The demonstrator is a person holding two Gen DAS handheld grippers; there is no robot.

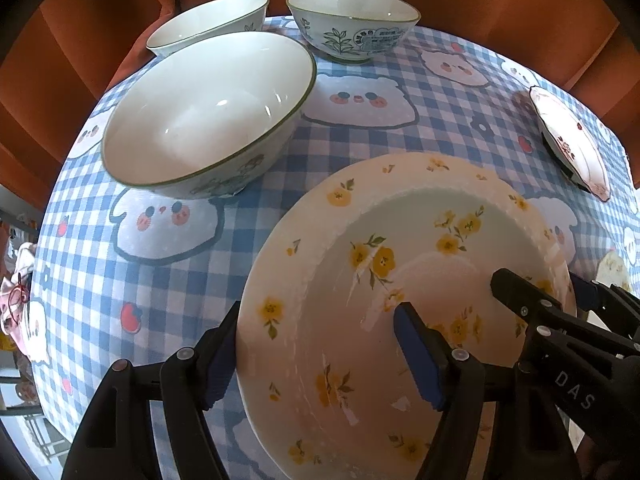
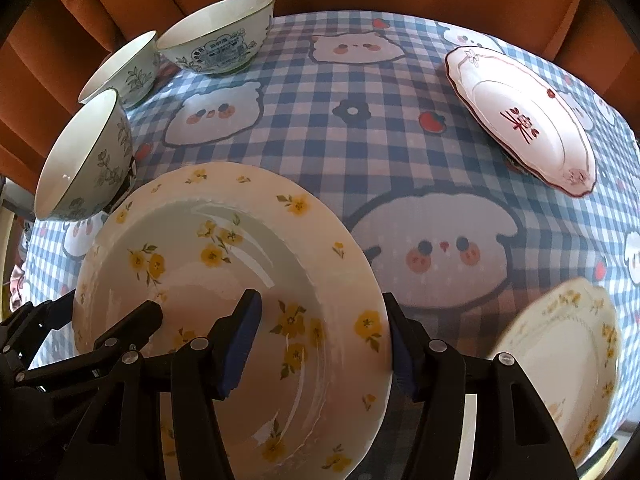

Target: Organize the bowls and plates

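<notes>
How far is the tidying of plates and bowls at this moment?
Done: nothing looks stacked yet. The three bowls stand apart on the checked tablecloth. In hand: both grippers straddle opposite rims of the yellow-flower plate, left gripper and right gripper; whether the pads press is unclear. Left: the red-trimmed plate, another floral plate and the bowls remain spread out.

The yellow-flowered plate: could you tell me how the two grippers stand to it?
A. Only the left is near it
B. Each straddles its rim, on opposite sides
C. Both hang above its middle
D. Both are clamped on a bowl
B: the left gripper has one finger outside the rim of the plate and one inside, and the right gripper does likewise on the opposite side.
</notes>
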